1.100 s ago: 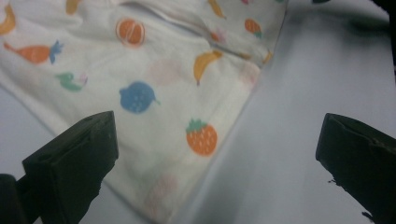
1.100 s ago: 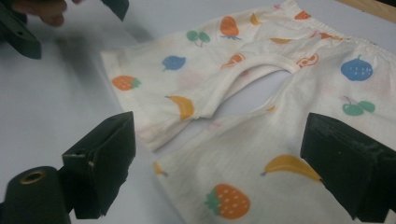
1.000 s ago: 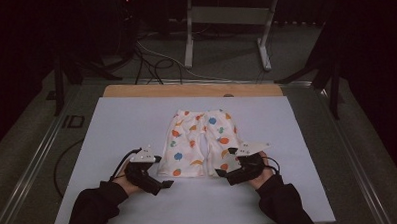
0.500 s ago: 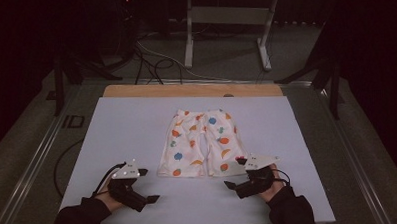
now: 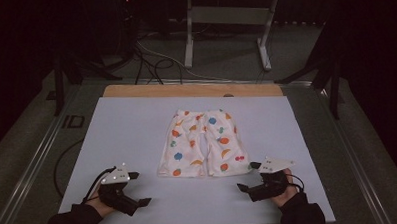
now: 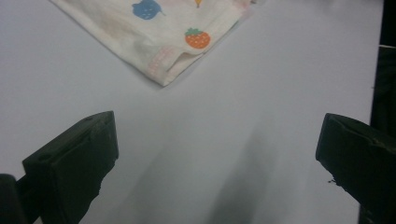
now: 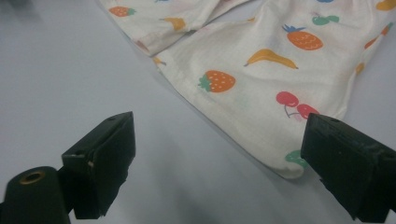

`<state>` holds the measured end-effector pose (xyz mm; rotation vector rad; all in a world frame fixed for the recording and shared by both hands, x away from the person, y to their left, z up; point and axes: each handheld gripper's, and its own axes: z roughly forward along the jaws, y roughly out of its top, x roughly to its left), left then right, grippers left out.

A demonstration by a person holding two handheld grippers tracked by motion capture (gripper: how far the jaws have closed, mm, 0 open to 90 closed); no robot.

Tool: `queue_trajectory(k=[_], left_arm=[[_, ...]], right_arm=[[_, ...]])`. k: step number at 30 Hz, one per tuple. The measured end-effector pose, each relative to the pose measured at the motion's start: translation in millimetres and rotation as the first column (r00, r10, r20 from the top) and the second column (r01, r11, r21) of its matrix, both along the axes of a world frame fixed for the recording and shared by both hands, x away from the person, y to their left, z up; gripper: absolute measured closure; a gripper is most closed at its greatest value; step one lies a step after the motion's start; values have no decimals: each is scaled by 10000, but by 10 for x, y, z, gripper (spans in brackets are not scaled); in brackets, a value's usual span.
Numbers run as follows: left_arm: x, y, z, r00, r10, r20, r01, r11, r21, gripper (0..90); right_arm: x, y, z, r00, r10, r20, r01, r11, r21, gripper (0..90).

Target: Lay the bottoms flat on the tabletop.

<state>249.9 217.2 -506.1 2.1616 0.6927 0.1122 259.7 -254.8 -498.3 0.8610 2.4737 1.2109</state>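
Shorts (image 5: 201, 144), one pair, white with fruit prints, lie flat at the middle of the pale table (image 5: 127, 129). Two grippers sit nearer the person: left gripper (image 5: 137, 188) and right gripper (image 5: 249, 177), both spread wide, gripping nothing, apparently just above the surface.

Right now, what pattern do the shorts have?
Cream shorts with colourful fruit prints; clearest in the right gripper view.
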Motion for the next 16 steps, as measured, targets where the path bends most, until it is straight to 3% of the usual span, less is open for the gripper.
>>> queue_trajectory(k=[16], left_arm=[[18,3,-44,9999,14,-152,-17,9999,-135,0]], right_arm=[[24,0,-45,9999,-98,-35,98,10000,-17,105]])
